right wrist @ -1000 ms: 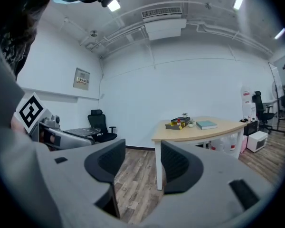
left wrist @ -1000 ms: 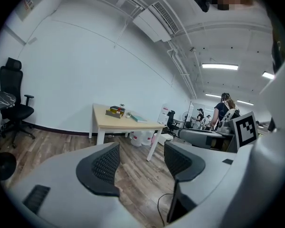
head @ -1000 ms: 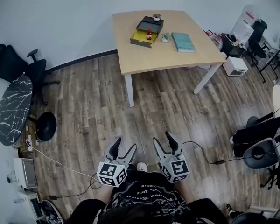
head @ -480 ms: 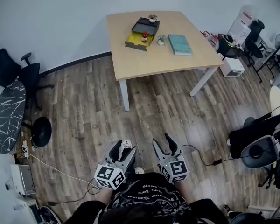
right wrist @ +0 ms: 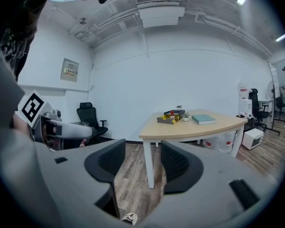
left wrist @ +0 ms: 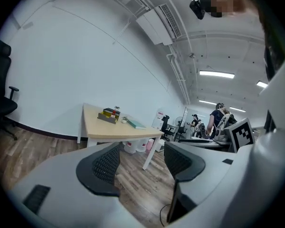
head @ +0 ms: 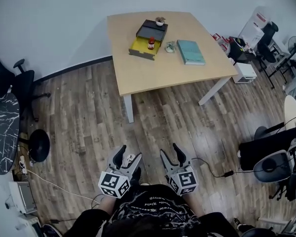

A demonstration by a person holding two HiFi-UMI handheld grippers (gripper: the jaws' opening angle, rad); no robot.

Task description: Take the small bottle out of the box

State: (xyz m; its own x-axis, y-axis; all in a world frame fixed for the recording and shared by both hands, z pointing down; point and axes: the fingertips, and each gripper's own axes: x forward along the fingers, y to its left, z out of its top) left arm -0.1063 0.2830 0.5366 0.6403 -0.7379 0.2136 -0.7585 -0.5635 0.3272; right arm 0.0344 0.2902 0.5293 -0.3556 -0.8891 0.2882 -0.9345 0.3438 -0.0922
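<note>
A wood-plank floor (head: 89, 122) fills the head view. A pale wooden table (head: 153, 73) stands well ahead of both sets of fingers. On it sits an open box (head: 139, 47) with a yellow inside, and a teal book (head: 190, 52) lies to its right. The small bottle (head: 151, 44), red-capped, stands upright in the box, far beyond the fingertips. The left gripper (head: 128, 154) and right gripper (head: 170, 152) are held low, side by side near the person's body. Each has its fingers spread apart with only floor between them. Only the left gripper view shows people (left wrist: 217, 122) standing off to the right of its fingers. Only the right gripper view shows a black office chair (right wrist: 88, 115) left of its fingers.
</note>
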